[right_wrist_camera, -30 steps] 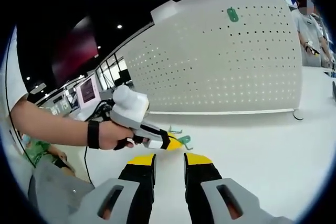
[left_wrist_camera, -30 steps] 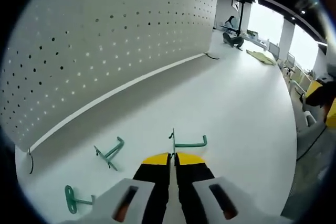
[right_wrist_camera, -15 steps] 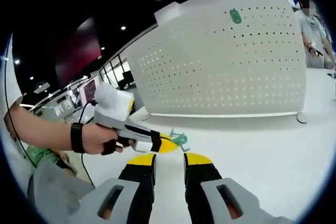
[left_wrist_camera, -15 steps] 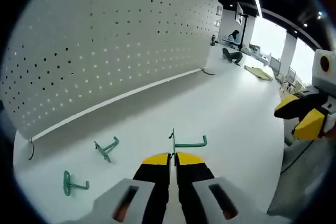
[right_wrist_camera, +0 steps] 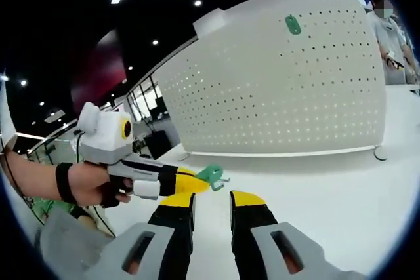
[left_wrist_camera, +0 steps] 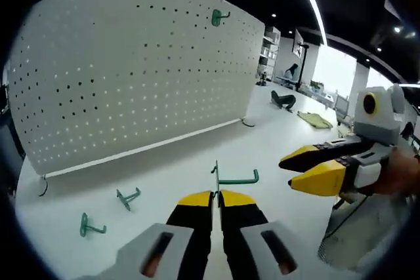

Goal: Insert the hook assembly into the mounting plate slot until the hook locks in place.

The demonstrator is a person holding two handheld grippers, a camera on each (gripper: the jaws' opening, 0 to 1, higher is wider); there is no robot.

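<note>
I had lifted the left tongs (left_wrist_camera: 216,196) clear of the surface (left_wrist_camera: 184,162) over the past second, their jaws clamped on the green hook (left_wrist_camera: 233,178), and the pegboard (left_wrist_camera: 131,77) had dropped back into fuller view ahead. The right tongs (right_wrist_camera: 210,196) stayed parted and empty, now alongside the left. One hook already hung (left_wrist_camera: 218,16) high on the board; two spare hooks (left_wrist_camera: 111,211) lay near its foot. I judged the pickup done, with the carry to a free slot still ahead.
</note>
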